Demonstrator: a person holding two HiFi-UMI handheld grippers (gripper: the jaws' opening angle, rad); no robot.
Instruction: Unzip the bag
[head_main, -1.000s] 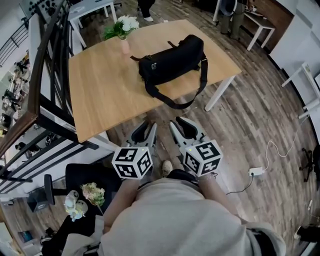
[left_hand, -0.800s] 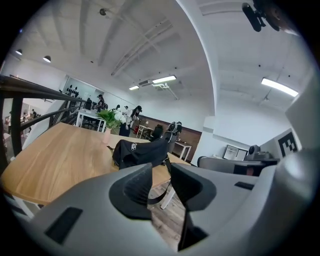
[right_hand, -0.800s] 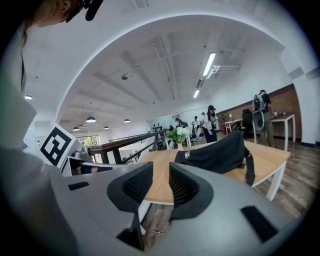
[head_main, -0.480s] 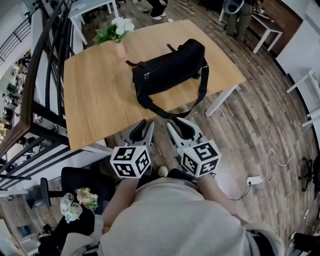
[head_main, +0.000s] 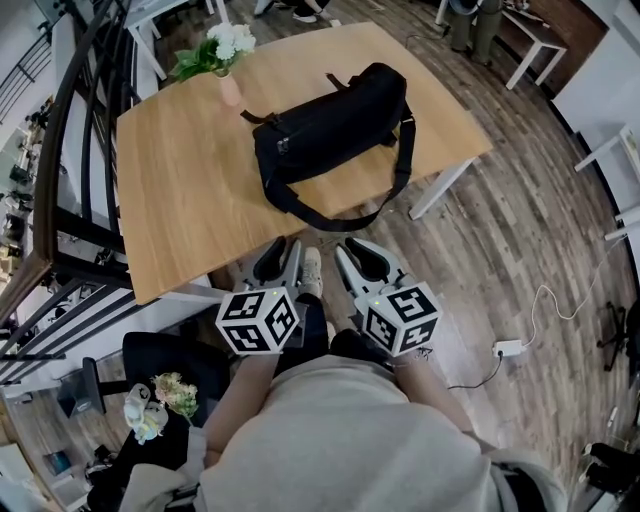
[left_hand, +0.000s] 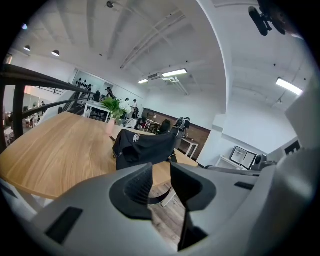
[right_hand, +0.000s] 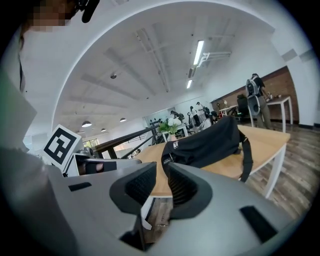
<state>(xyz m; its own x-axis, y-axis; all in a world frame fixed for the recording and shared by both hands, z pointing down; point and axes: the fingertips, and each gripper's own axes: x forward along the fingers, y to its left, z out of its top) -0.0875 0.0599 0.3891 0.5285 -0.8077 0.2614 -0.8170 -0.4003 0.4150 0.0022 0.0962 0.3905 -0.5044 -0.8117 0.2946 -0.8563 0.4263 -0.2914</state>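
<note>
Both my claws empty: left claw (head_main: 284, 252) part-open, right claw (head_main: 357, 250) just been closing, narrow; black fabric shoulder bag (head_main: 330, 125) lies diagonally on wooden worktop (head_main: 185, 200), well ahead.

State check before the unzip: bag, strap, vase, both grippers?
Bag: lying on the table, looks closed, untouched.
Strap: loop hangs over the near table edge.
Vase: upright, holding flowers.
Left gripper: jaws apart, empty.
Right gripper: jaws apart, empty, have just been closing.
</note>
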